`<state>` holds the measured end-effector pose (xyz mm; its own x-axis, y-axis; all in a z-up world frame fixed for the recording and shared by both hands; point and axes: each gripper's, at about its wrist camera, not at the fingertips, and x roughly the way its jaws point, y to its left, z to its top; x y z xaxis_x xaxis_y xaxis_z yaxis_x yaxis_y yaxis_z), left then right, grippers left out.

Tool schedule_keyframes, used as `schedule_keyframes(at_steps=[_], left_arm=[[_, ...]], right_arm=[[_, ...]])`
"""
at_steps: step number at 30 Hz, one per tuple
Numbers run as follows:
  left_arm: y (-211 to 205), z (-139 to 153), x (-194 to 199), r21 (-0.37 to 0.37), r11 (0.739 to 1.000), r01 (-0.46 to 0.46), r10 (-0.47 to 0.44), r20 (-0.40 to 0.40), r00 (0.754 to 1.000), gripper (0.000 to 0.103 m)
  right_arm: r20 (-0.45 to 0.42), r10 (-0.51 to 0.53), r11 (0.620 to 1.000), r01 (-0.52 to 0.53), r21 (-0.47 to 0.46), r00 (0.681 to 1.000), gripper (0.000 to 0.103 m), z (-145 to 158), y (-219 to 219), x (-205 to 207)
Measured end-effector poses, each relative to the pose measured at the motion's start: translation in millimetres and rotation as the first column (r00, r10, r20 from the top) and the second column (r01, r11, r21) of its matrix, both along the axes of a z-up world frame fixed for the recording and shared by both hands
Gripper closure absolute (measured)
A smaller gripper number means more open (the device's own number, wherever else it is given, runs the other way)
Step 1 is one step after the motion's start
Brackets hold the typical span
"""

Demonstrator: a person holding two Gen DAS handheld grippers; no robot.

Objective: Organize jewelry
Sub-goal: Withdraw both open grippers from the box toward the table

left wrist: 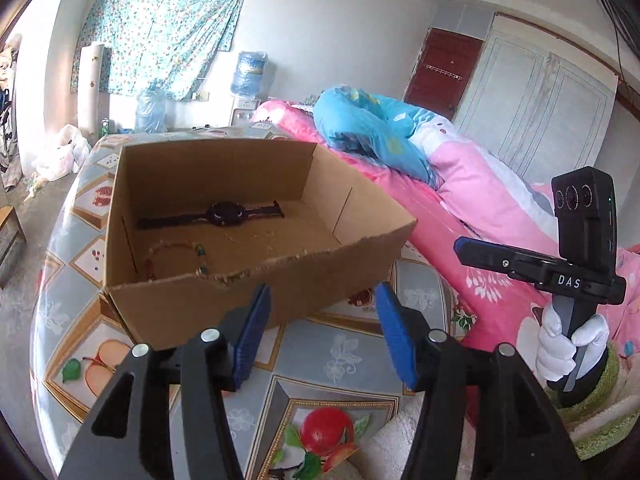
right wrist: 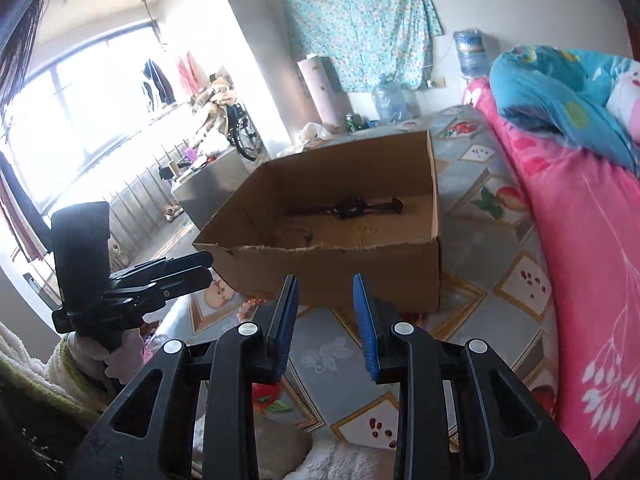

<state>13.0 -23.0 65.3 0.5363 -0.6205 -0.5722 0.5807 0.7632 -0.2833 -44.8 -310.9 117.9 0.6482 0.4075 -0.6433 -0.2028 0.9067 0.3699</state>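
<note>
Blue ribbed pads of left gripper (left wrist: 324, 332) stand well apart, nothing between. Right gripper (right wrist: 325, 322) pads part less widely, also empty. No earlier frame, so only this state noted. Both hover just short of open brown cardboard box (left wrist: 256, 300) on fruit-patterned cloth (left wrist: 344, 360). Inside box: black strap wristwatch (left wrist: 224, 216), beaded bracelet (left wrist: 176, 254), thin small pieces, gathered for tidy storage. Pink beaded item (right wrist: 250, 306) lies outside near box, likely next pick.
</note>
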Motion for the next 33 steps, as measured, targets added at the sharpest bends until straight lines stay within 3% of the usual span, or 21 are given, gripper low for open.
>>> schedule_keyframes(at_steps=[3, 9, 15, 24, 33], left_arm=[[-15, -28, -6, 0.071, 0.997, -0.017, 0.019, -0.03, 0.999, 0.042], [-42, -75, -3, 0.244, 0.968, -0.052, 0.062, -0.033, 0.998, 0.04], [-51, -93, -4, 0.288, 0.957, -0.047, 0.059, -0.032, 0.998, 0.038], [-66, -104, -6, 0.334, 0.942, -0.027, 0.029, 0.001, 1.0, 0.033], [-77, -107, -3, 0.343, 0.939, -0.016, 0.012, 0.014, 1.0, 0.031]], right_arm=[[-0.08, -0.04, 0.998, 0.036, -0.052, 0.996, 0.073, -30, 1, 3], [-0.118, -0.064, 0.981, 0.041, -0.189, 0.991, 0.073, -70, 9, 16], [-0.11, -0.084, 0.948, 0.045, -0.314, 0.99, 0.077, -91, 7, 32], [-0.159, -0.098, 0.939, 0.039, -0.341, 0.982, 0.088, -111, 3, 43], [-0.199, -0.074, 0.949, 0.008, -0.316, 0.977, 0.092, -106, 16, 16]])
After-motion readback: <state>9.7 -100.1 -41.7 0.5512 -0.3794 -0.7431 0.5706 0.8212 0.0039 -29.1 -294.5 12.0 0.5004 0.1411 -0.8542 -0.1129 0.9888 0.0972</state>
